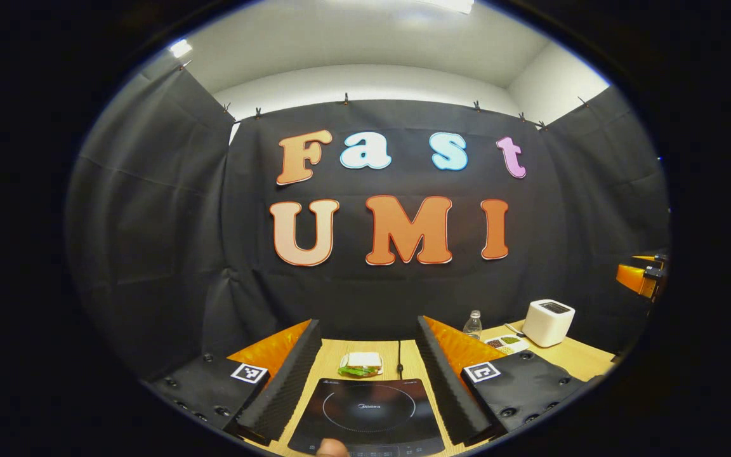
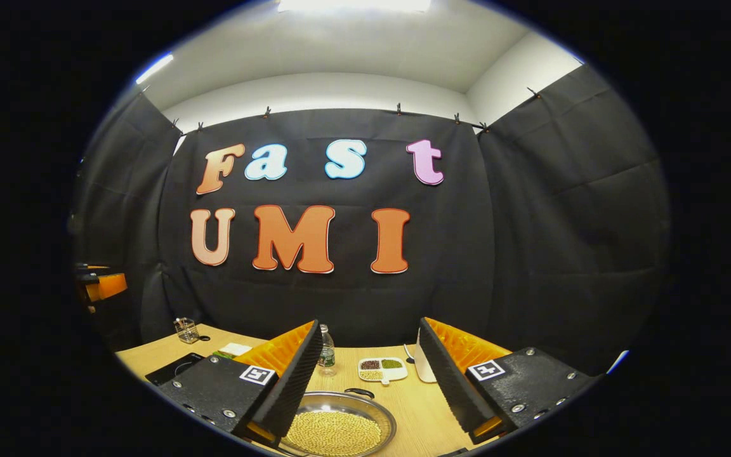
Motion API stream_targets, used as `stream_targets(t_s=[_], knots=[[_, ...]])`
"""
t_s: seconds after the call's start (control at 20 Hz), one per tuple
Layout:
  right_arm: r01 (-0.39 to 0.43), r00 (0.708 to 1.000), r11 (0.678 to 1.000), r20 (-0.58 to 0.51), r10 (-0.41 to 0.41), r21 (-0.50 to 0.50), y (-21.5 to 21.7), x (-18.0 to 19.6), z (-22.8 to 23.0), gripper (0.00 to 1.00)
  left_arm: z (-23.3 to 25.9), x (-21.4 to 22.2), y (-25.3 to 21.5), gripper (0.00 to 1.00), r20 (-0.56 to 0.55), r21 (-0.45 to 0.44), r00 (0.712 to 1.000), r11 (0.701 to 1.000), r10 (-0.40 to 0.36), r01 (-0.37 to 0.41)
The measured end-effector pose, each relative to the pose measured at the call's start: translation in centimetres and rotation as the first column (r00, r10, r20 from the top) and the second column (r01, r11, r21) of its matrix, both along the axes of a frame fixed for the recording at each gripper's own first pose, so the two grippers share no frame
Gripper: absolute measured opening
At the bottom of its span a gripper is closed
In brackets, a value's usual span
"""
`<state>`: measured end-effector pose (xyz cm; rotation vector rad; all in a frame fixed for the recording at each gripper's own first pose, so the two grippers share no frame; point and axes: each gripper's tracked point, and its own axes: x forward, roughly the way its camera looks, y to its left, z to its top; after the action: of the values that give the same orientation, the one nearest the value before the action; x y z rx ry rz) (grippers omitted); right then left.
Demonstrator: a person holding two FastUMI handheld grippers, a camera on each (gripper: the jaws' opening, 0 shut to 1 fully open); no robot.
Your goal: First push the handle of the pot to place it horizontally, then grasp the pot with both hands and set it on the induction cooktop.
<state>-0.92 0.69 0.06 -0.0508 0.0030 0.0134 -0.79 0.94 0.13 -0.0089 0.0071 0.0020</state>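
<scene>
Both tools spread wide: right tool (image 2: 365, 381) hovering behind pot (image 2: 335, 426), left tool (image 1: 365, 381) over cooktop (image 1: 368, 416). Handle push looks pending; needs lowering first.

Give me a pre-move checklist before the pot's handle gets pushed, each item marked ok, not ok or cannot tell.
1. Right gripper open and empty, fingers apart above the pot: ok.
2. Left gripper open and empty, over the induction cooktop: ok.
3. Cooktop surface free for the pot: ok, apart from a fingertip at its near edge.
4. Pot's handle located: ok, a dark loop at the far rim.
5. Handle already horizontal: cannot tell.
6. Room around the pot: ok, the bottle and divided dish stand apart behind it.
</scene>
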Motion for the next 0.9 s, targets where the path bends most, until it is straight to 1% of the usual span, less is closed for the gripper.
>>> stream_targets(t_s=[0.1,0.15,0.2,0.3,0.35,0.4,0.45,0.5,0.55,0.6,0.65,0.7,0.75,0.85,0.9], knots=[[-0.004,1.000,1.000,-0.003,0.004,-0.010,0.2,-0.2,-0.3,0.93,0.1,-0.3,0.4,0.97,0.007,0.006,1.000,1.000,0.008,-0.008],[-0.006,1.000,1.000,-0.005,0.006,-0.015,0.3,-0.3,-0.4,0.87,0.0,-0.4,0.5,0.96,0.009,0.007,1.000,1.000,0.011,-0.011],[-0.011,1.000,1.000,-0.009,0.011,-0.020,0.6,-0.2,-0.7,0.89,0.1,-0.6,0.5,0.96,0.011,0.007,1.000,1.000,0.012,-0.012],[-0.027,0.999,0.999,-0.032,0.027,-0.030,0.9,-0.5,-1.6,0.72,0.1,-0.9,0.7,0.97,0.012,0.007,1.000,1.000,0.015,-0.015],[-0.035,0.999,0.999,-0.039,0.034,-0.031,1.1,-0.5,-2.0,0.67,0.0,-1.0,0.8,0.96,0.012,0.008,1.000,1.000,0.017,-0.017],[-0.038,0.998,0.999,-0.043,0.036,-0.027,1.1,-0.6,-2.3,0.58,0.1,-1.1,0.9,0.96,0.013,0.009,1.000,1.000,0.019,-0.019],[-0.039,0.998,0.999,-0.048,0.038,-0.023,1.1,-0.7,-2.6,0.42,0.0,-1.3,1.0,0.97,0.013,0.008,1.000,1.000,0.022,-0.022],[-0.043,0.998,0.999,-0.053,0.042,-0.018,1.2,-0.9,-3.1,0.41,0.1,-1.4,1.1,0.96,0.013,0.006,1.000,1.000,0.025,-0.025],[-0.046,0.997,0.999,-0.061,0.045,-0.016,1.3,-1.0,-3.5,0.32,0.1,-1.5,1.2,0.96,0.013,0.004,1.000,1.000,0.026,-0.026],[-0.049,0.996,0.999,-0.069,0.048,-0.016,1.4,-1.1,-4.0,0.28,0.1,-1.6,1.3,0.96,0.013,0.004,1.000,1.000,0.025,-0.025],[-0.052,0.996,0.999,-0.076,0.050,-0.018,1.4,-1.3,-4.4,0.20,0.1,-1.8,1.4,0.97,0.014,0.004,1.000,1.000,0.025,-0.025],[-0.053,0.995,0.998,-0.082,0.051,-0.016,1.4,-1.5,-5.0,0.16,0.2,-1.9,1.4,0.96,0.018,0.001,1.000,1.000,0.025,-0.025],[-0.049,0.995,0.999,-0.088,0.047,-0.011,1.3,-1.7,-5.6,0.11,0.3,-2.0,1.3,0.97,0.020,-0.002,1.000,1.000,0.024,-0.024],[-0.041,0.993,0.999,-0.112,0.041,0.003,1.1,-2.2,-7.3,0.03,0.4,-2.4,1.5,0.96,0.026,-0.004,0.999,1.000,0.023,-0.023],[-0.040,0.991,0.999,-0.126,0.041,0.014,1.2,-2.3,-8.2,0.01,0.5,-2.5,1.6,0.96,0.028,-0.002,0.999,1.000,0.025,-0.025]])
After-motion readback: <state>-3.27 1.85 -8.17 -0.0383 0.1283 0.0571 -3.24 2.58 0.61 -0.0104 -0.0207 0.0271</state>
